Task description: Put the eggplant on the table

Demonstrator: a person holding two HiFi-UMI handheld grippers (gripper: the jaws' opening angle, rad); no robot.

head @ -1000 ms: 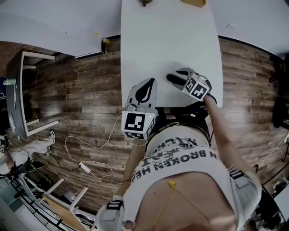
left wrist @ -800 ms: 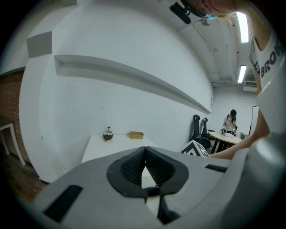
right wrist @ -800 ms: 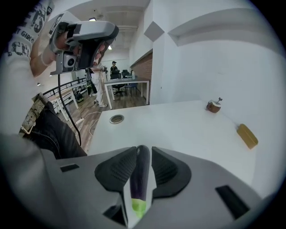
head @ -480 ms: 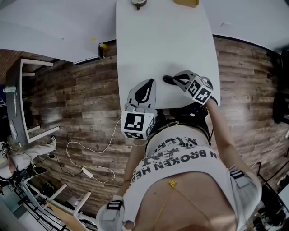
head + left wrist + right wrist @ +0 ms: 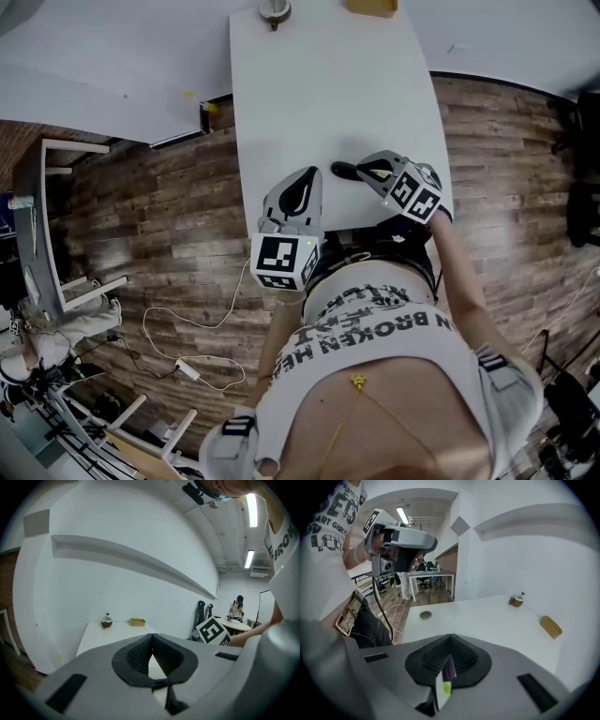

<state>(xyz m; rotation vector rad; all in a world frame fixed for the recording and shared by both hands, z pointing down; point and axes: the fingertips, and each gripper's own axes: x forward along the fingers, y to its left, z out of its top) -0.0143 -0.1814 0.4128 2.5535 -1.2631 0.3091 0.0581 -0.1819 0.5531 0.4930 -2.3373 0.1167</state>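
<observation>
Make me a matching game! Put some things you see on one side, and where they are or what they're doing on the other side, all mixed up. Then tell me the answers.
Things:
1. eggplant
2. yellow tray
3. white cable
4. left gripper

Places or states:
A. lying on the wooden floor
B. at the far end of the table
C. shut, with nothing in it
D. pinched in the right gripper

Pairs: 1-D, 2-B, 3-A, 4-C.
</observation>
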